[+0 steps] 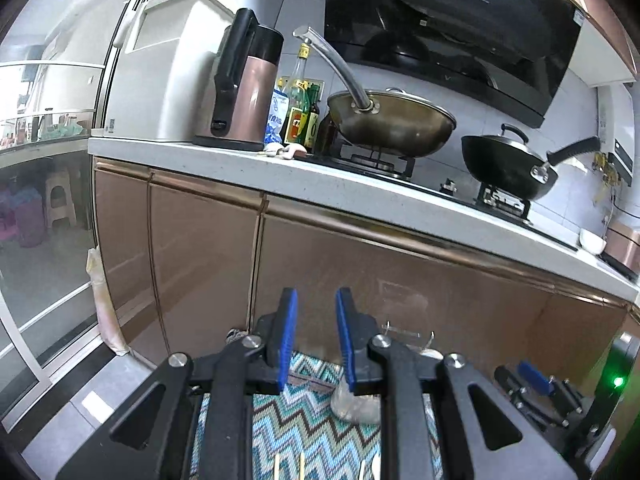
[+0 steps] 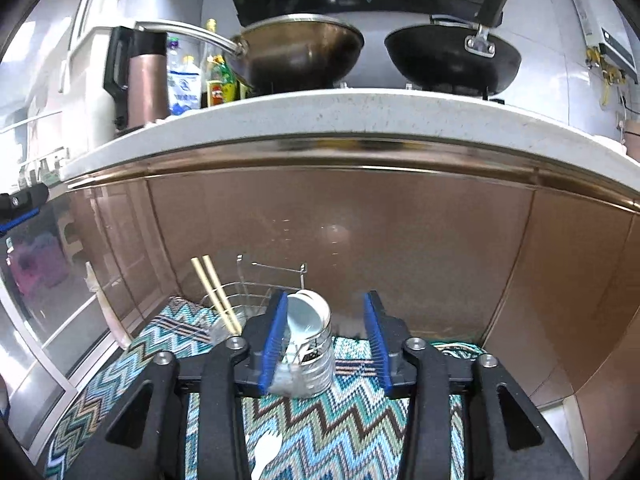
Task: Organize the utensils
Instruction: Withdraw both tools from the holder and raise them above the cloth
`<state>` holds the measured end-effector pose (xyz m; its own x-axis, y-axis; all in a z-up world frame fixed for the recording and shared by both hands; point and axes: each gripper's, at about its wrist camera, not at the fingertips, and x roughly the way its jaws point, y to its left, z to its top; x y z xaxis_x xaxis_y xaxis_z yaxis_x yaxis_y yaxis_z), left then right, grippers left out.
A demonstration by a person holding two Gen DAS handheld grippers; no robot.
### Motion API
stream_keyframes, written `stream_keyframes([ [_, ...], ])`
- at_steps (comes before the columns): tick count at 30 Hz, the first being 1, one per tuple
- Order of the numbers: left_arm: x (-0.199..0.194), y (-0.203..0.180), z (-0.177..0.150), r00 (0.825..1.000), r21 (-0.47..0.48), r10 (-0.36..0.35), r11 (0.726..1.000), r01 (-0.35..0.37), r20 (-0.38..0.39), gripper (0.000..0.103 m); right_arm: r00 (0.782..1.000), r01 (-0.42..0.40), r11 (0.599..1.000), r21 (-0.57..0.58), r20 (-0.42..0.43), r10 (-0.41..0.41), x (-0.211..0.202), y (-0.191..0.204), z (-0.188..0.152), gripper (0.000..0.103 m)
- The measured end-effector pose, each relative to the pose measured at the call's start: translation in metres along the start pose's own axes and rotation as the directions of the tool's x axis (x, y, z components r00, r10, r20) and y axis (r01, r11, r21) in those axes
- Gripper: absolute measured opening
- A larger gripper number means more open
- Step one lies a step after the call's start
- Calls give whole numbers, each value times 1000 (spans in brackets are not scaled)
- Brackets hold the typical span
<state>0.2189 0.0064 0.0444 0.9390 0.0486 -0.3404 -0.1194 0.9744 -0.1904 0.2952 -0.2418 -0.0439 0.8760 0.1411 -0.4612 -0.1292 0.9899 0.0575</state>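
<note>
In the right wrist view, a wire utensil rack (image 2: 248, 300) stands on the zigzag mat (image 2: 320, 424) against the cabinet, with two chopsticks (image 2: 214, 292) leaning out of a clear cup (image 2: 224, 330). A clear jar (image 2: 308, 354) holding a white spoon sits between the open fingers of my right gripper (image 2: 326, 342). A white spoon (image 2: 266, 454) lies on the mat below. My left gripper (image 1: 316, 340) is open and empty above the mat; chopstick tips (image 1: 289, 467) and a clear cup (image 1: 356, 402) show beneath it.
A brown cabinet front (image 2: 360, 240) rises behind the mat under a white counter (image 1: 280, 168) with a kettle (image 1: 240, 88), bottles, a steel wok (image 1: 392, 120) and a black wok (image 1: 508, 160). A glass sliding door (image 1: 40, 260) stands left.
</note>
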Motion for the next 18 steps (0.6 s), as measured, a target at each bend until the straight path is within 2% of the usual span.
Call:
stream_keyframes([
  [3,-17,5,-8,1000,17,16,1000,-16,-7,21,1000,-18,1000,10,10,18,-24,0,-6,42],
  [5,-27,7,-14,999,32,40,999,-39,-15,44,999,-35,999,10,13,35,-41,2,-11,42],
  [6,-32,8,-17,998,37,54,998,-53,-14,47,999,-40,999,8,14,39,-45,4,-11,42],
  [12,-57,12,-40,997,80,76,994,-74,-30,48,995,-95,995,4,23,95,-87,6,-30,42],
  [18,-74,7,-56,995,122,91,989,-84,-47,48,995,-95,995,1,35,95,-118,3,-48,43],
])
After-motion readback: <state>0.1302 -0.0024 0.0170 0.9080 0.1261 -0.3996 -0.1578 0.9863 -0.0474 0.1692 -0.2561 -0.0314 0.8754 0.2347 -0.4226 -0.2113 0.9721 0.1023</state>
